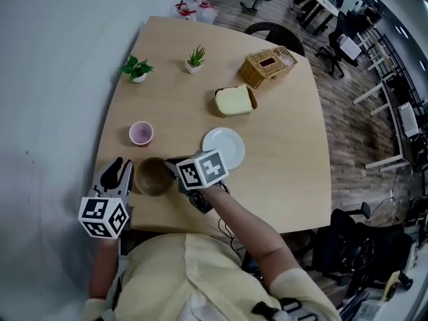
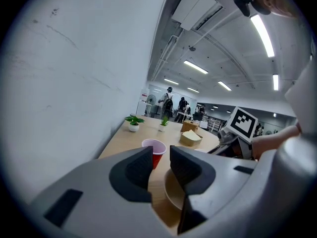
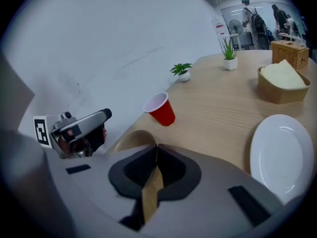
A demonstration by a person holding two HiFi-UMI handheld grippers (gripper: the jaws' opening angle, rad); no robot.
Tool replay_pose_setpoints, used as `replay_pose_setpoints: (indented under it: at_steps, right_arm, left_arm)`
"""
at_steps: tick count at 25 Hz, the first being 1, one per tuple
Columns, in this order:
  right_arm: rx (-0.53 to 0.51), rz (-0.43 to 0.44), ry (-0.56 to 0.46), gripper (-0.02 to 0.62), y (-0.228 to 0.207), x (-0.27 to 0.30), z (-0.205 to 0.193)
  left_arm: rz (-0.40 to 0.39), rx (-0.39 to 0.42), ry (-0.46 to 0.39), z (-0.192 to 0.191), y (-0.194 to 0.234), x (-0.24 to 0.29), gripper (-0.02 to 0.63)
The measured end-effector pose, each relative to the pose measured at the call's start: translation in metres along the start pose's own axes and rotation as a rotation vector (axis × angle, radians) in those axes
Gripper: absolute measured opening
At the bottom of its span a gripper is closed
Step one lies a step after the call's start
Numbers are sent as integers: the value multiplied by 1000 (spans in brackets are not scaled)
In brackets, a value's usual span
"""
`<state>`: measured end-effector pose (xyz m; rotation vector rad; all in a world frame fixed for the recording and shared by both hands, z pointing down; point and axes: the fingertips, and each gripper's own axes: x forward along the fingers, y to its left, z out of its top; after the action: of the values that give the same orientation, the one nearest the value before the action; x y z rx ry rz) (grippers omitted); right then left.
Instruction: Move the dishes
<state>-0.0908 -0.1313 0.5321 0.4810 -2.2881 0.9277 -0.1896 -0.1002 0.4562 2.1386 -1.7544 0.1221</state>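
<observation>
A brown bowl (image 1: 153,177) sits near the front left edge of the wooden table (image 1: 287,172). My right gripper (image 1: 171,170) is shut on the bowl's right rim; in the right gripper view the thin tan rim (image 3: 148,192) runs between the closed pads. My left gripper (image 1: 124,174) stands open just left of the bowl, apart from it. In the left gripper view the bowl (image 2: 173,195) lies below the right jaw, and a red cup (image 2: 154,151) shows through the gap. A white plate (image 1: 224,147) lies right of the bowl.
The red cup (image 1: 141,133) stands just beyond the bowl. Farther off are a tan box with a pale block (image 1: 235,101), a wicker basket (image 1: 267,65) and two small potted plants (image 1: 136,69) (image 1: 195,59). A wall runs along the table's left side. A chair (image 1: 274,31) stands at the far edge.
</observation>
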Motion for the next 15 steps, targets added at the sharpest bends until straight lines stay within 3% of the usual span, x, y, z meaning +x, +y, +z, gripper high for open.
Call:
replay_pose_setpoints:
  at_steps: [7, 15]
  right_arm:
    - [19, 41, 20, 23, 34, 29, -5]
    - [53, 40, -24, 25, 40, 41, -4]
  left_arm:
    - [54, 15, 11, 1, 17, -14, 112]
    - [75, 13, 15, -1, 29, -22, 112]
